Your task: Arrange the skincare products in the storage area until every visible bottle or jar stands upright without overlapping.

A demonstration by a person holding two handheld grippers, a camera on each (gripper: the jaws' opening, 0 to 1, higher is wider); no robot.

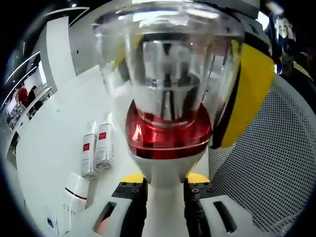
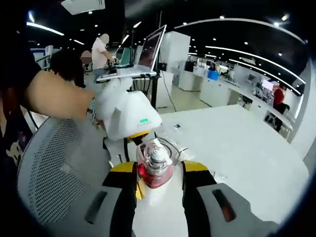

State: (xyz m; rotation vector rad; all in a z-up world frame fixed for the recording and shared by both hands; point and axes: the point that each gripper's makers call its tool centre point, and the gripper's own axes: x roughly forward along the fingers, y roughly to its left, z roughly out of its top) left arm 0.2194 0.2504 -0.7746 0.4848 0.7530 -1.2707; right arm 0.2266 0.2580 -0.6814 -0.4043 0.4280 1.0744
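A white bottle (image 1: 168, 133) with a red collar and a clear cap fills the left gripper view, and my left gripper (image 1: 165, 177) is shut on its white body. A yellow finger (image 1: 252, 94) of the right gripper stands beside the cap. In the right gripper view the same bottle (image 2: 154, 170) sits between the yellow pads of my right gripper (image 2: 159, 170), which is shut on it at the collar. The white left gripper (image 2: 129, 116) is just behind it. Two white tubes with red labels (image 1: 96, 148) lie side by side on the white table (image 1: 54, 138).
A white bottle with a dark band (image 1: 76, 190) lies near the tubes, with a small item (image 1: 52, 222) beside it. A grey mesh chair back (image 1: 266, 168) (image 2: 44, 163) is close by. A person's arm (image 2: 54, 98) reaches in. The table (image 2: 237, 148) stretches away to the right.
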